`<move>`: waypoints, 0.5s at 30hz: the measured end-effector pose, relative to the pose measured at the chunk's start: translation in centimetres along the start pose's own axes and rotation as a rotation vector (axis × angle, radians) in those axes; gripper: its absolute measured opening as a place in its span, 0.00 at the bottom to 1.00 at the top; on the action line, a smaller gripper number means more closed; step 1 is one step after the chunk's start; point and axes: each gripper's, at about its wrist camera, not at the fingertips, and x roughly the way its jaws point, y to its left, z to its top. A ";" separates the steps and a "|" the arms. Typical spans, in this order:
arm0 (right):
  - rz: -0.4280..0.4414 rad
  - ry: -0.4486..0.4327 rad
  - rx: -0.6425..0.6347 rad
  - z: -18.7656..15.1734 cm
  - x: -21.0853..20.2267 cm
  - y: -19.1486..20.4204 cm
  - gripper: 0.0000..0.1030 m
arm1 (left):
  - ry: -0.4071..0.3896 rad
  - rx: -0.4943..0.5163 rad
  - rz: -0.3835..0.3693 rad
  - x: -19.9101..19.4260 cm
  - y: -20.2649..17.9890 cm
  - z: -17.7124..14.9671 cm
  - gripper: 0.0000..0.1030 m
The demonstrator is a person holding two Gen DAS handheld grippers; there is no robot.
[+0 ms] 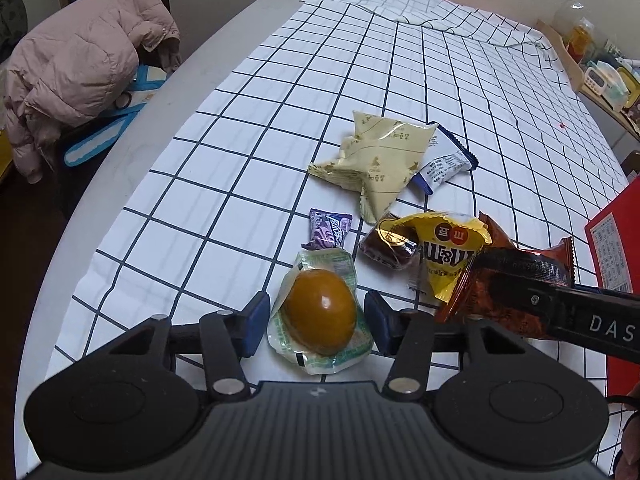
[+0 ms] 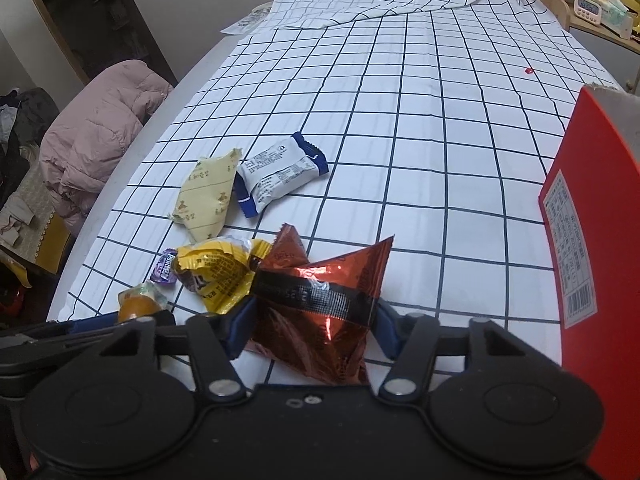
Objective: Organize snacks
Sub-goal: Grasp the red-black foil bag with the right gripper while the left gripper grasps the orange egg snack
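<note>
Left hand-held gripper (image 1: pixel 316 318) spread wide around a clear-wrapped amber egg packet (image 1: pixel 320 312), blue pads (image 1: pixel 254 322) flanking it without visibly pressing, packet flat on the checked cloth (image 1: pixel 280 128) of the bench. Right hand-held gripper (image 2: pixel 310 330) closed part-way against a crinkled coppery foil bag (image 2: pixel 320 304), pads at both sides of its black band; whether lifted, cannot tell. Glossy yellow pouch (image 1: pixel 452 256), dark wrapped cake (image 1: pixel 390 246) and small purple candy (image 1: pixel 328 230) clustered just beyond. Farther on, a creased cream packet (image 1: pixel 374 160) overlapping a white-and-blue sachet (image 1: pixel 444 164). Only from the right wrist: sachet's printed face (image 2: pixel 280 172) whole, tall red box (image 2: pixel 588 208) wall with barcode label. Only from the left: egg packet unobstructed.
</note>
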 end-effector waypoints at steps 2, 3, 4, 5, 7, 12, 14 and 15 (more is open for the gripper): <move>-0.004 -0.008 0.001 -0.2 -0.4 0.0 0.50 | -0.001 0.001 0.000 -0.1 0.1 0.1 0.47; -0.008 -0.011 0.000 -0.3 -0.6 0.1 0.48 | -0.002 0.001 -0.002 -0.2 0.1 0.1 0.46; -0.014 -0.014 0.001 -0.4 -0.8 0.1 0.48 | 0.000 0.001 -0.005 -0.2 0.1 0.0 0.46; -0.017 -0.019 0.001 -0.5 -1.1 0.2 0.46 | 0.004 -0.002 -0.009 -0.3 0.2 0.0 0.45; -0.026 -0.029 -0.003 -0.7 -1.8 0.3 0.45 | 0.007 -0.008 -0.014 -0.4 0.4 -0.1 0.45; -0.038 -0.046 0.008 -1.6 -3.7 0.5 0.43 | 0.026 -0.030 -0.028 -0.7 0.8 -0.5 0.44; -0.041 -0.056 0.007 -1.9 -4.6 0.7 0.43 | 0.034 -0.034 -0.029 -1.0 0.8 -0.7 0.44; -0.045 -0.058 0.003 -2.1 -5.0 0.7 0.43 | 0.038 -0.035 -0.028 -1.1 0.8 -0.9 0.44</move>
